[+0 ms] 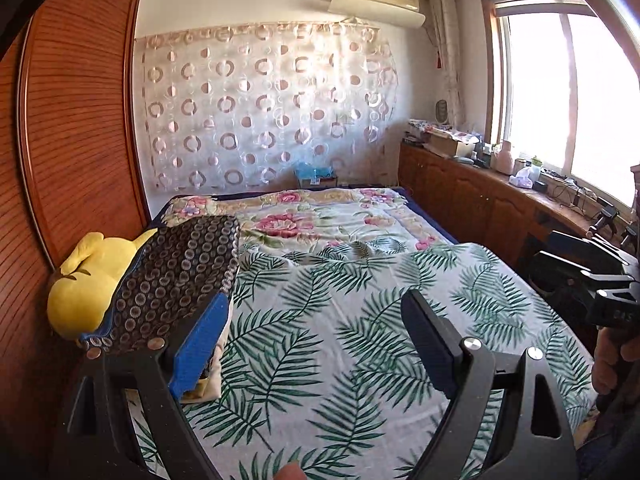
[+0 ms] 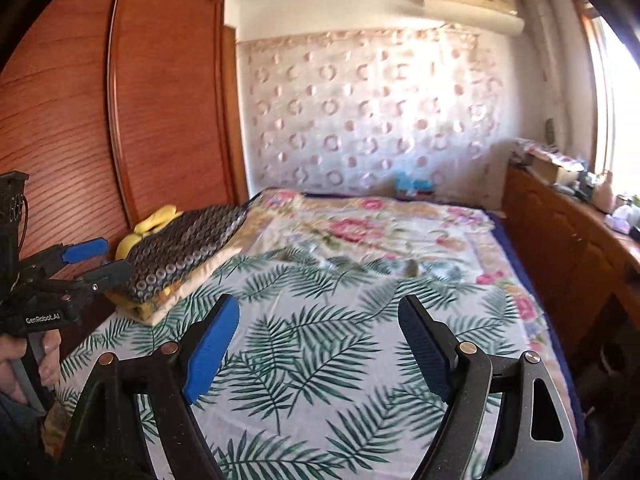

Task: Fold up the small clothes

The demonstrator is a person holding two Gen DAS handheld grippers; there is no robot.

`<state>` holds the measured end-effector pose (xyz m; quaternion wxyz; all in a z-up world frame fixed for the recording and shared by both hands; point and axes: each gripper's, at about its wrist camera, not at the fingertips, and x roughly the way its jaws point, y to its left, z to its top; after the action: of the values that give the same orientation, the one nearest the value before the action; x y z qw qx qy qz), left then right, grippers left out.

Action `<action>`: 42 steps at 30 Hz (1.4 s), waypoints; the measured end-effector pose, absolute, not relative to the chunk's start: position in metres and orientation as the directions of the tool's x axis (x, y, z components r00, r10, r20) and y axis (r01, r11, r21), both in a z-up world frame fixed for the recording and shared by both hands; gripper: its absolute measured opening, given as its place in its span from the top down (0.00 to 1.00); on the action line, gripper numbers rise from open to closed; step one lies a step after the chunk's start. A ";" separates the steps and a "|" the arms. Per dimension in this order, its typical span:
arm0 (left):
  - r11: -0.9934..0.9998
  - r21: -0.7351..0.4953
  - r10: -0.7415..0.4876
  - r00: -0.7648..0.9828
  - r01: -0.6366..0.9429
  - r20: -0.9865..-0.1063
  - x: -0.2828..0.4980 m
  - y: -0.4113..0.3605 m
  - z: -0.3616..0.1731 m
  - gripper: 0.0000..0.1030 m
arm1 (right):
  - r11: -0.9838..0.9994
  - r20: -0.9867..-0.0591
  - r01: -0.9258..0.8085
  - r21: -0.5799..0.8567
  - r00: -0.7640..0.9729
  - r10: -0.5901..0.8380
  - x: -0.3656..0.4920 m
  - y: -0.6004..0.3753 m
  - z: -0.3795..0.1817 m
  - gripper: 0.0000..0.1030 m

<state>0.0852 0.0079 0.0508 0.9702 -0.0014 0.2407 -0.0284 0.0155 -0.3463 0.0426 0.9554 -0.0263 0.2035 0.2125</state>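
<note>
A folded dark garment with a ring pattern lies on top of a small stack of folded cream and yellow clothes at the left side of the bed. My left gripper stands open over the palm-leaf sheet, its left finger just in front of the stack and nothing between the pads. My right gripper is also open and empty over the same sheet, to the right of the stack. Each gripper shows at the edge of the other's view: the left gripper, the right gripper.
A yellow plush toy sits behind the stack against the wooden wardrobe. A floral blanket covers the far half of the bed. A low wooden cabinet with clutter runs under the window on the right. A person's hand holds the left gripper's handle.
</note>
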 end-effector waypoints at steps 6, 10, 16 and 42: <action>0.999 0.001 -0.042 0.908 0.046 -0.417 0.074 -0.005 0.074 0.14 | 0.933 -0.339 -0.356 0.047 0.873 0.350 -0.015 -0.346 0.050 0.19; 0.999 0.002 -0.039 0.914 0.043 -0.404 0.071 -0.009 0.084 0.14 | 0.942 -0.312 -0.333 0.041 0.891 0.329 -0.030 -0.335 0.046 0.19; 0.999 0.012 -0.027 0.912 0.035 -0.408 0.065 -0.011 0.085 0.14 | 0.947 -0.311 -0.317 0.041 0.897 0.314 -0.035 -0.317 0.029 0.19; 1.000 -0.008 -0.011 0.917 0.008 -0.399 0.057 -0.002 0.083 0.14 | 0.945 -0.327 -0.324 0.051 0.889 0.322 -0.012 -0.318 0.026 0.19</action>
<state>0.0569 -0.0020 0.0825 0.9790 -0.0029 0.2036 -0.0049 -0.0117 -0.3183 0.0256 0.9718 -0.0025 0.1676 0.1660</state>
